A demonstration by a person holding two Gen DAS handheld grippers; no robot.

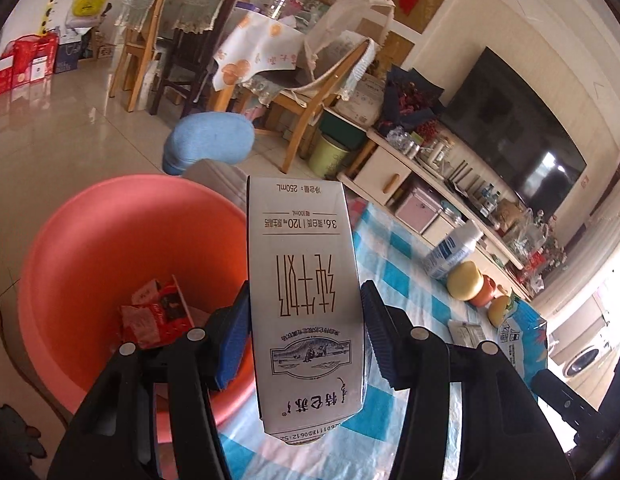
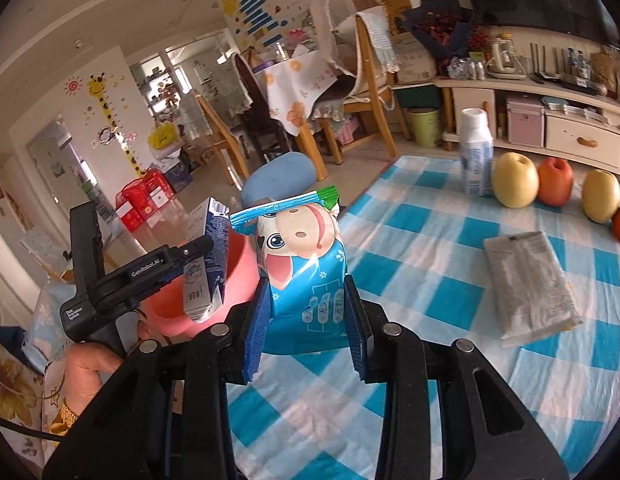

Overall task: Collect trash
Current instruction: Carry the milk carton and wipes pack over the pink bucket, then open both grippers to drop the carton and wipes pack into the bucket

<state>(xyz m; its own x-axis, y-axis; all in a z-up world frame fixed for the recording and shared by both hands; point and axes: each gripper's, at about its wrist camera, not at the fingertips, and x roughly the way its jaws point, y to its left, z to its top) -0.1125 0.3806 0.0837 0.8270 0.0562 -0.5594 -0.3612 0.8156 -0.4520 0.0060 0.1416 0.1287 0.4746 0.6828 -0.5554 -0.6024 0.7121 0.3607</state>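
between our left gripper (image 1: 306,332) jaws sits a white milk carton (image 1: 304,280), clamped on its flat sides and held upside down by its print, at the near rim of the pink basin (image 1: 90,240), we judge so it can drop in beside the red wrapper (image 1: 156,312) already inside. our right gripper (image 2: 306,316) jaws pinch a glossy blue snack pouch (image 2: 304,260) with a cartoon cow, crinkled and soft, lifted off the checked tabletop (image 2: 429,300). still lying there: a flat grey packet (image 2: 529,284), a white bottle (image 2: 475,152) standing upright, and smooth round fruit (image 2: 513,180) near the far edge
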